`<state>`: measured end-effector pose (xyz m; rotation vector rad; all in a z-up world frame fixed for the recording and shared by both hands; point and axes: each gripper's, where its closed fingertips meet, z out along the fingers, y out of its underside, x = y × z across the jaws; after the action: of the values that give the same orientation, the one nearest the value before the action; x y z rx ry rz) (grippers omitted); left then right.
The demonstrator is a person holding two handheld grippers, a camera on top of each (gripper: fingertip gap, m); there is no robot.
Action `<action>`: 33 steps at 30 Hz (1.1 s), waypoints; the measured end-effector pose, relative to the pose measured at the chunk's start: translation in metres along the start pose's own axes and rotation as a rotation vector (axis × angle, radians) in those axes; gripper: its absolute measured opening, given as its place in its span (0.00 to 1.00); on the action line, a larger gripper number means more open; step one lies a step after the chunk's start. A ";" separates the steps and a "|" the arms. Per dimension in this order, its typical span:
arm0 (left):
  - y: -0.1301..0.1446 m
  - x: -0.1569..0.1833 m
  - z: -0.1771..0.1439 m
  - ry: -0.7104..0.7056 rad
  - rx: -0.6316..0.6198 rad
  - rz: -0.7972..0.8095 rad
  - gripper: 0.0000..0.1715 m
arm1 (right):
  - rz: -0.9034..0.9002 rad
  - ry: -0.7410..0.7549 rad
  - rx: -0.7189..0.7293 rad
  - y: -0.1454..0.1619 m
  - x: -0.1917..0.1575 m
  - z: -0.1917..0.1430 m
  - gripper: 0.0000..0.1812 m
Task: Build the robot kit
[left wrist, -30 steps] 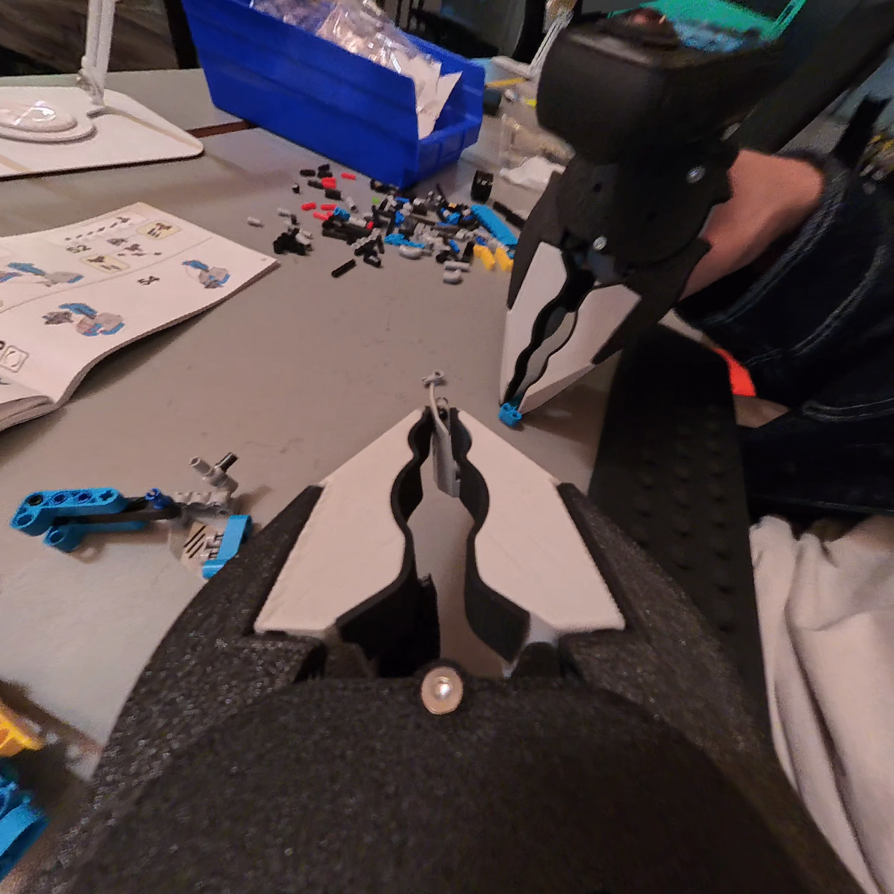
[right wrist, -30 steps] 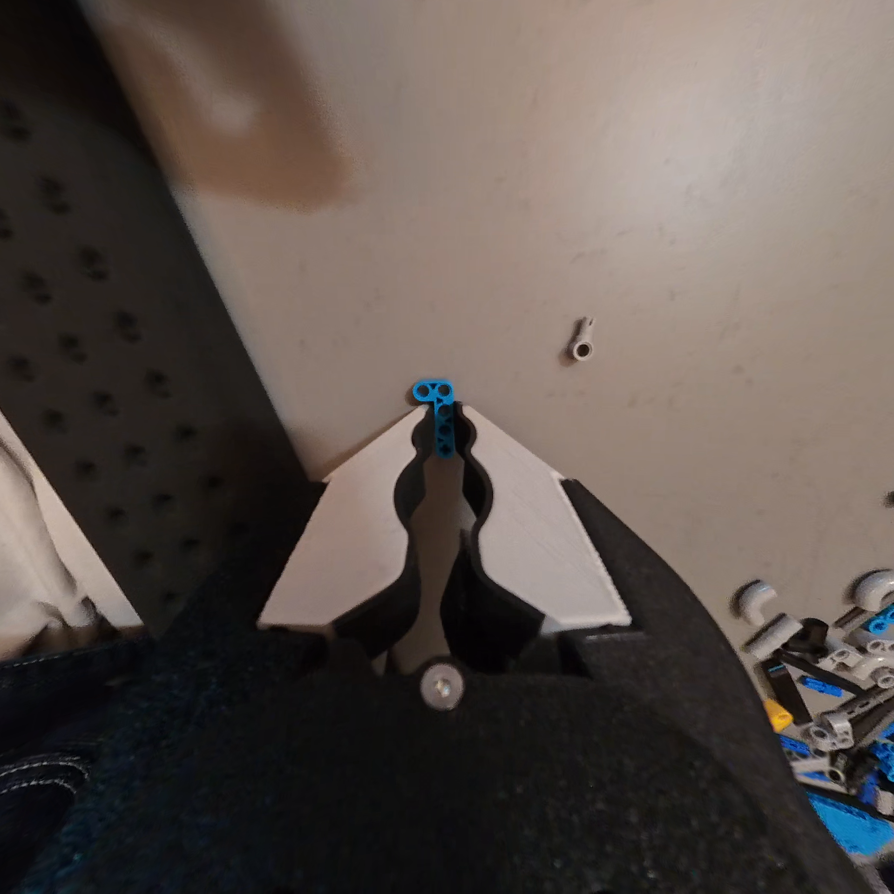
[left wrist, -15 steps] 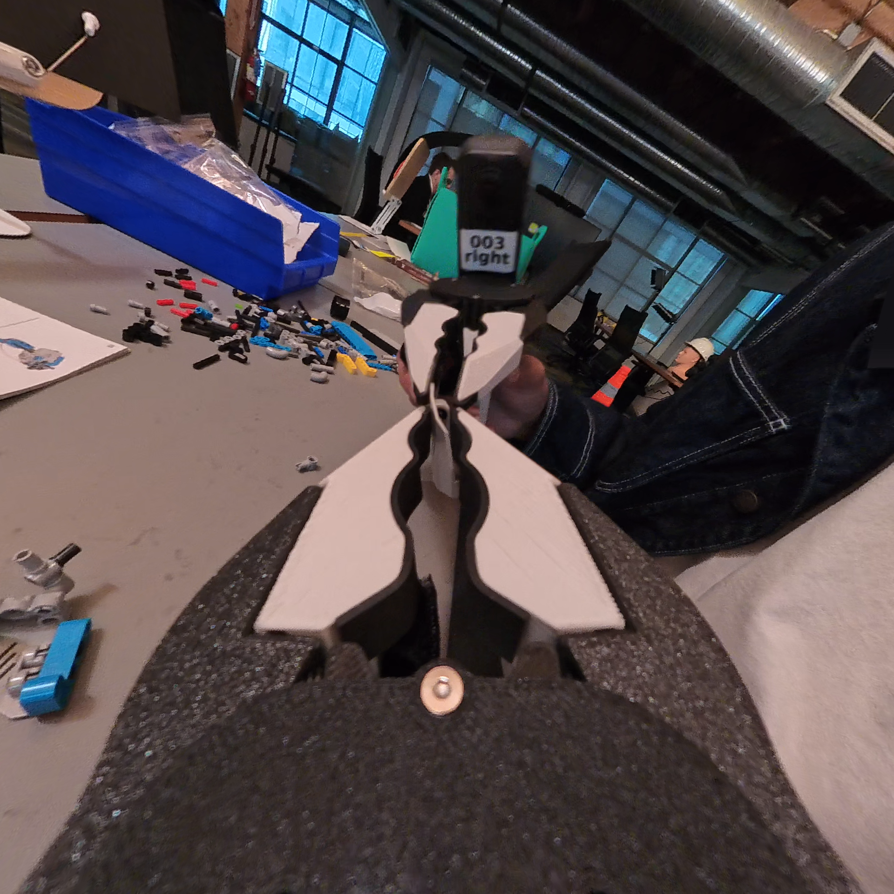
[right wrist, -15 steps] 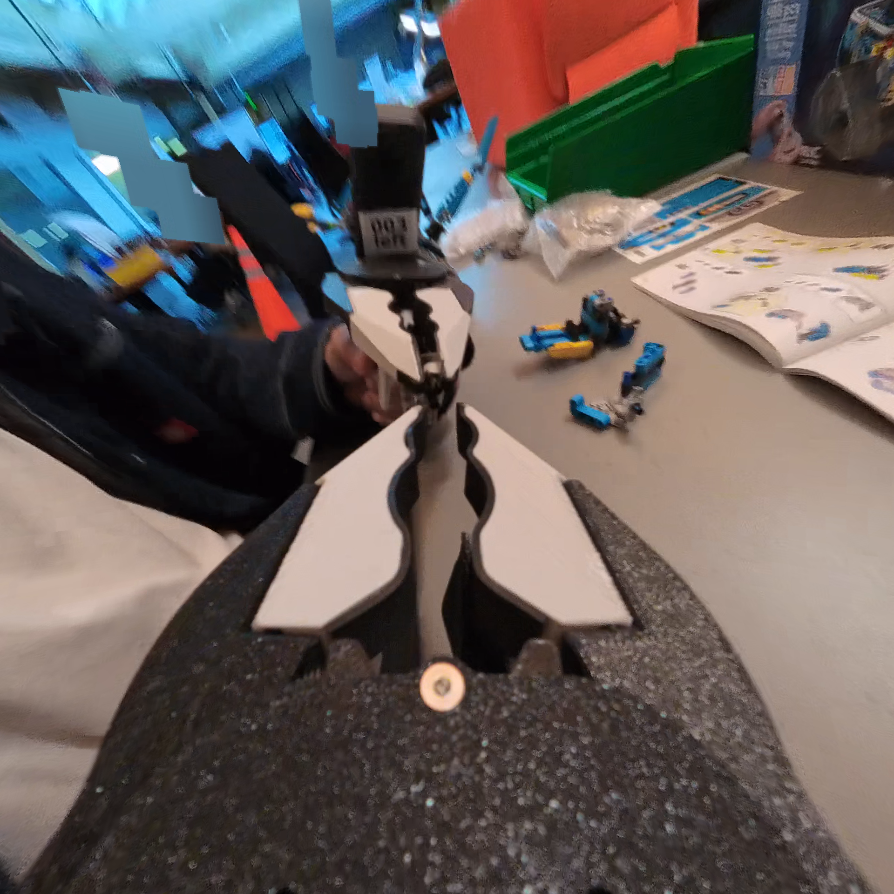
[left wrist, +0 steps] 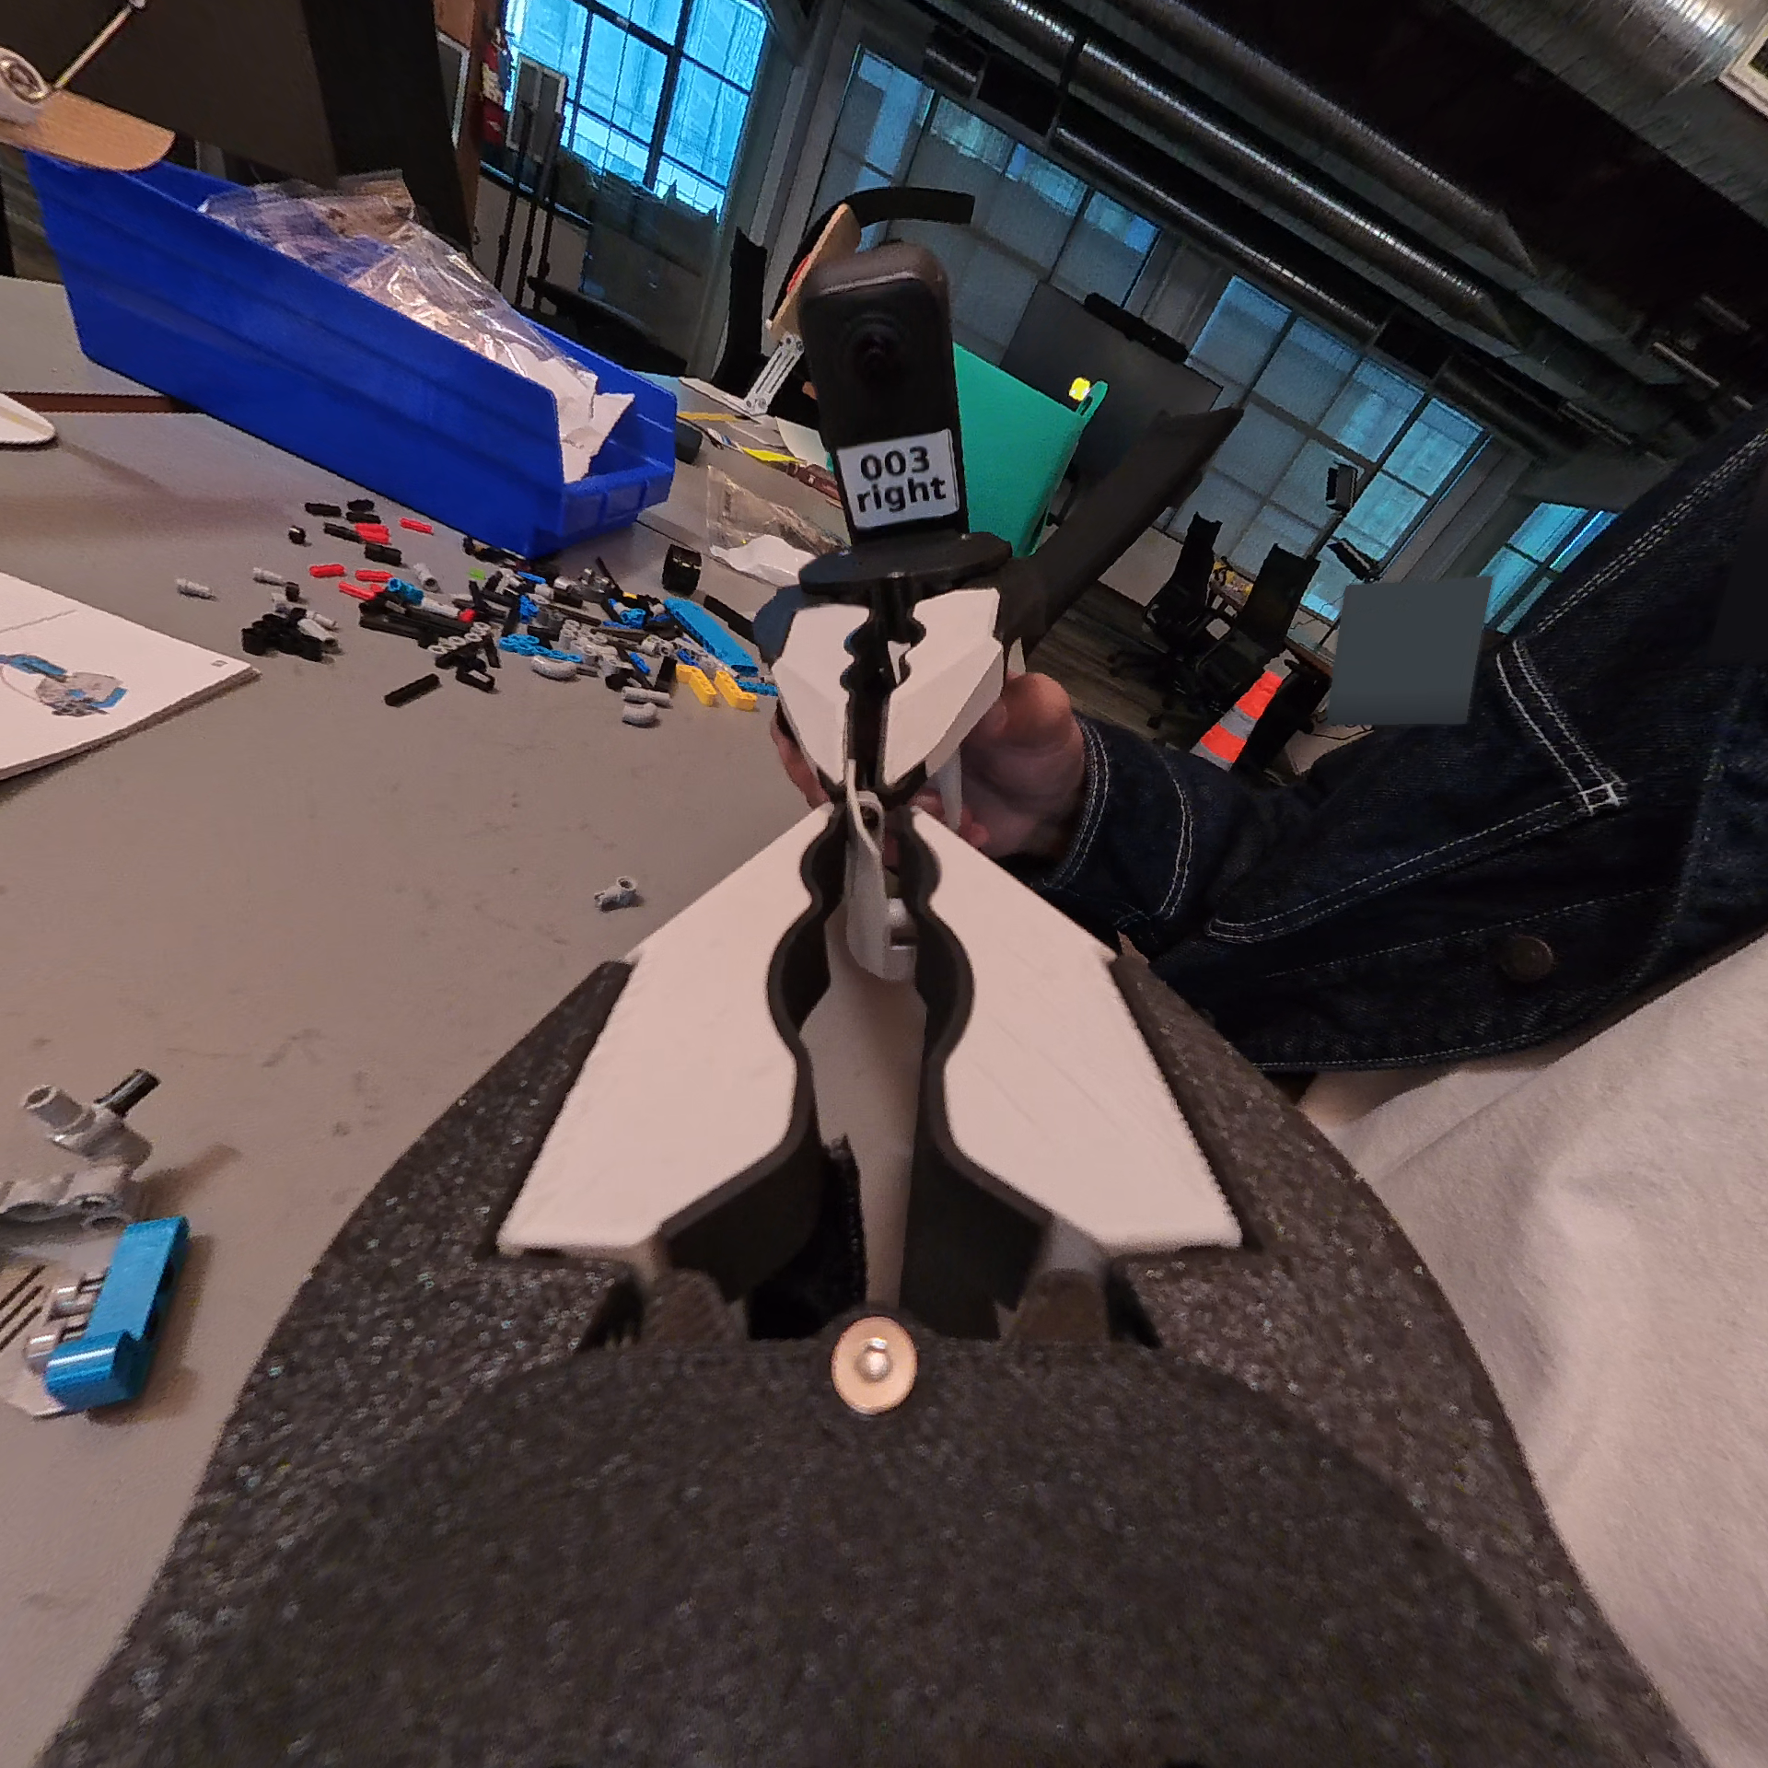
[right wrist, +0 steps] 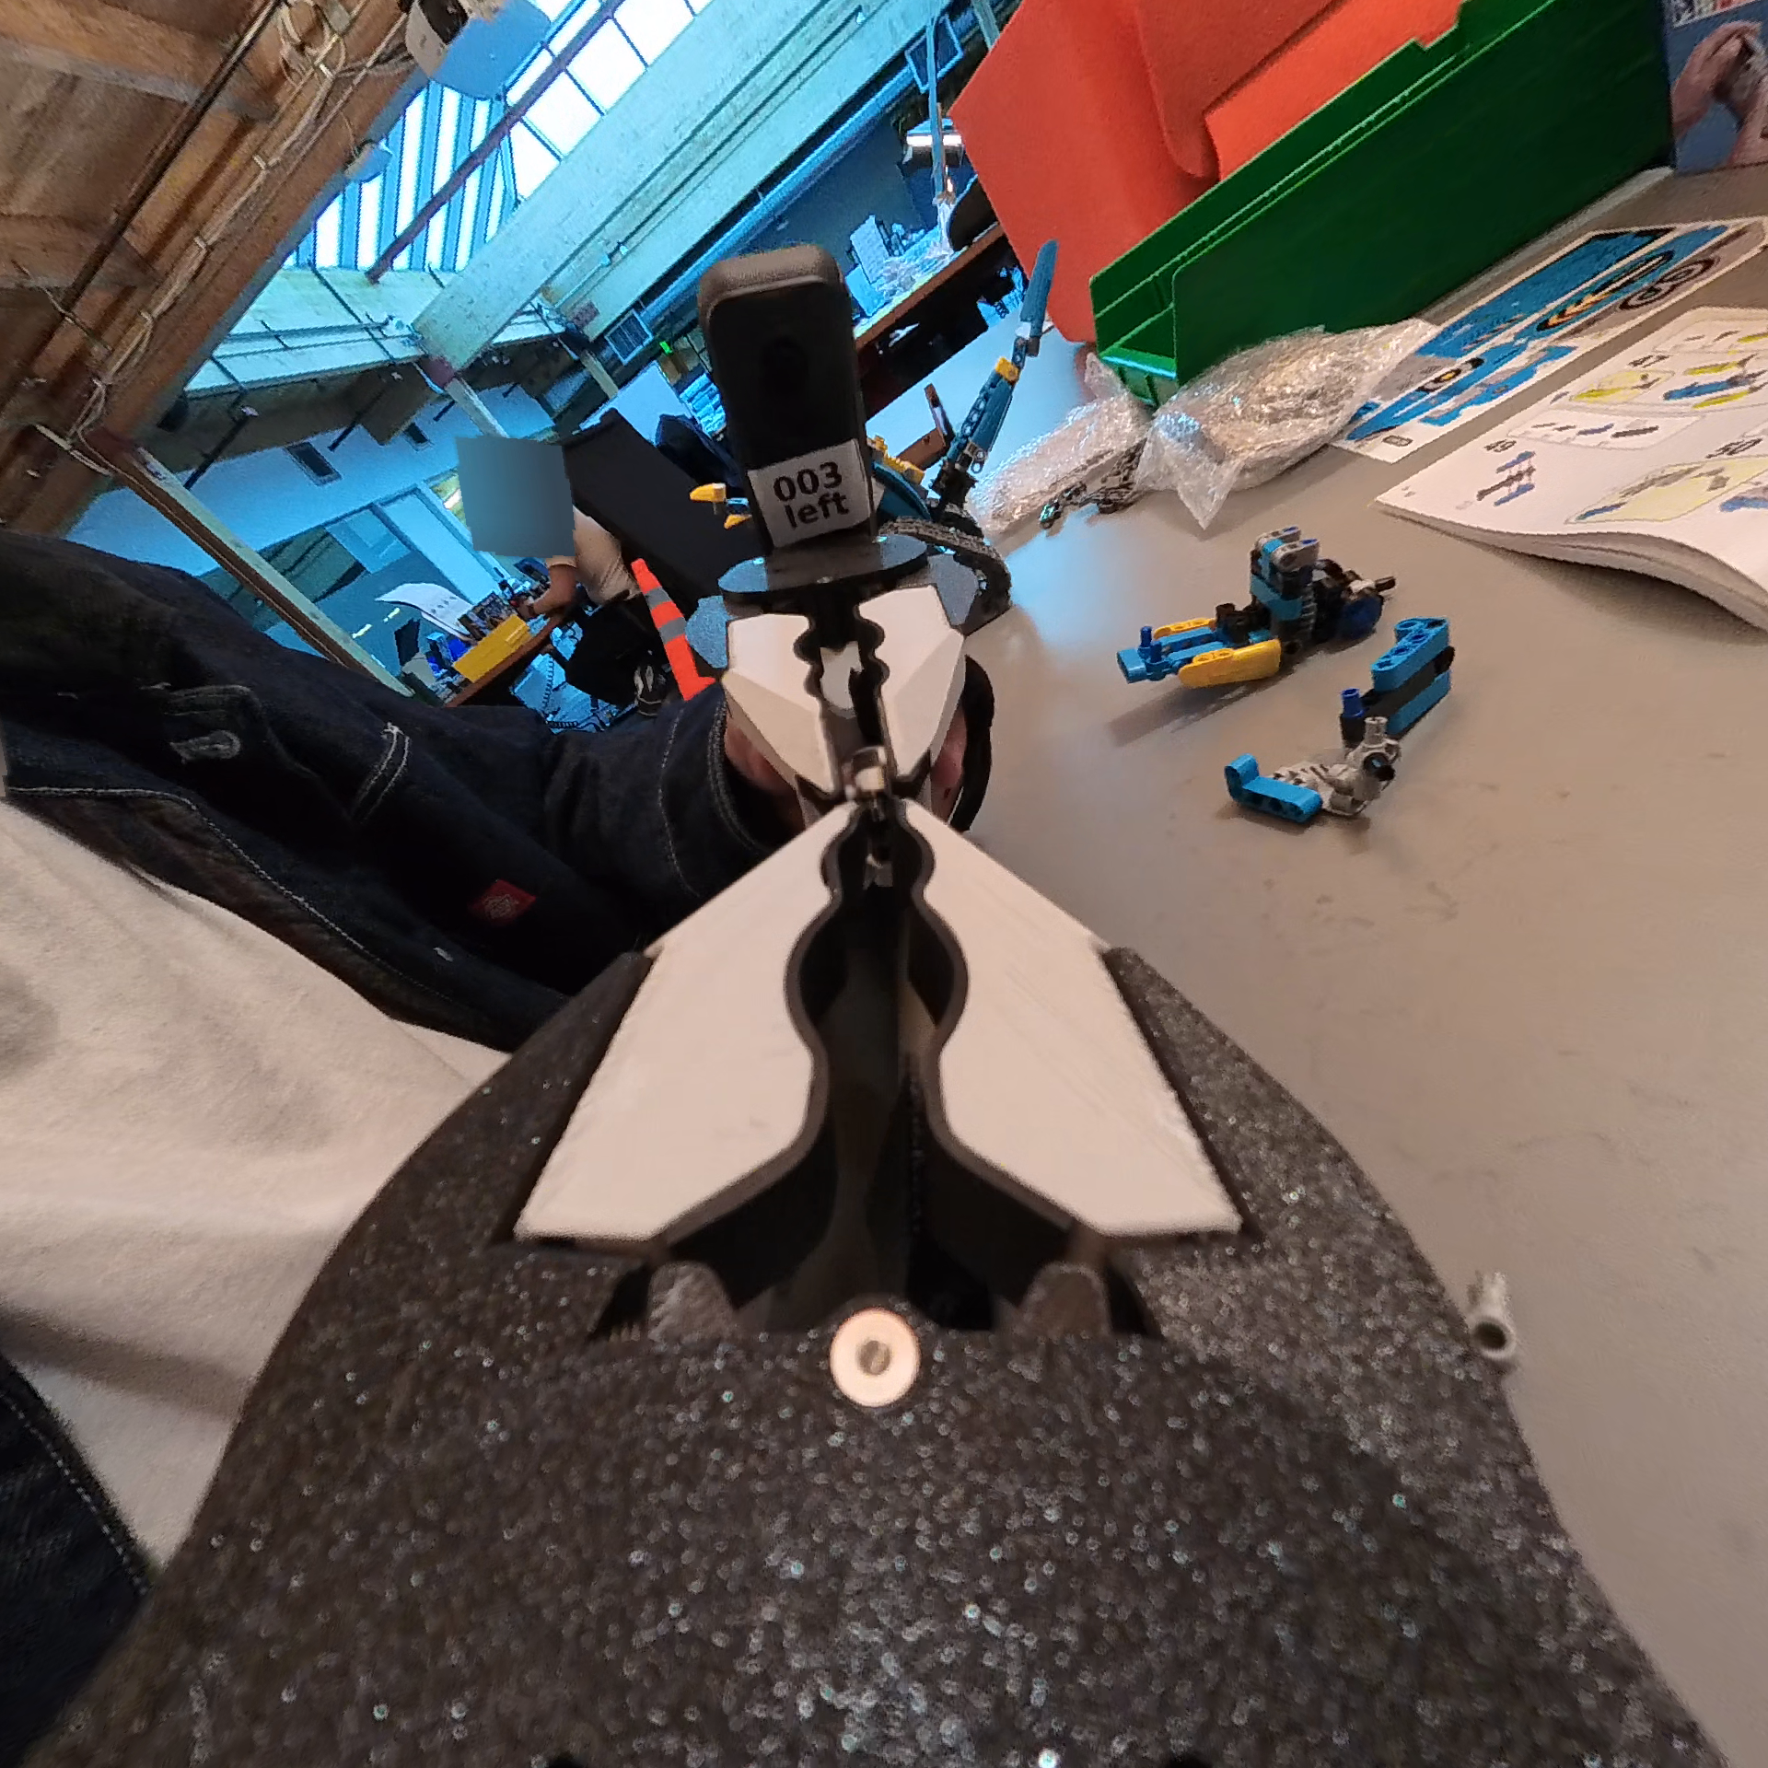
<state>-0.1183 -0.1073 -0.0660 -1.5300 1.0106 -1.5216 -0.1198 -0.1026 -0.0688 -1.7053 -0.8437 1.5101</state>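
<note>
The left gripper (left wrist: 869,825) fingers are clenched on a grey piece (left wrist: 872,914). Tip to tip with it, the right gripper (right wrist: 872,825) fingers pinch a small piece, hidden between them. Beyond the left gripper, loose bricks (left wrist: 536,627) lie on the desk (left wrist: 402,861) before a blue bin (left wrist: 316,354). A second ago both grippers were low over the desk; now they are raised.

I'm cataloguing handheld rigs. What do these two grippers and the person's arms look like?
Both the left gripper and the right gripper have white wedge fingers with wavy black inner edges, speckled black foam bodies, and a labelled black camera on top. The arms wear dark denim sleeves.
</note>
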 end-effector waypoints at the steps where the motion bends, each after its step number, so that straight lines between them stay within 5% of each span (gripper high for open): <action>1: 0.000 0.000 0.000 0.003 -0.003 0.000 0.06 | -0.011 0.003 -0.011 0.001 0.000 -0.001 0.01; 17: 0.008 -0.014 0.001 -0.080 -0.059 0.012 0.04 | -0.158 0.177 -0.008 -0.002 0.012 0.002 0.02; 22: 0.003 -0.027 -0.005 -0.115 -0.017 -0.078 0.04 | -0.578 0.456 -0.088 0.004 0.016 0.007 0.22; 26: 0.002 -0.033 -0.008 -0.104 0.006 -0.159 0.04 | -0.775 0.606 -0.127 0.004 0.019 0.016 0.28; 33: 0.004 -0.038 -0.006 -0.092 0.009 -0.239 0.04 | -0.852 0.758 -0.208 0.005 0.039 0.021 0.22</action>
<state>-0.1243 -0.0742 -0.0853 -1.7477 0.7895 -1.5964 -0.1359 -0.0716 -0.0957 -1.5491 -1.0981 0.1863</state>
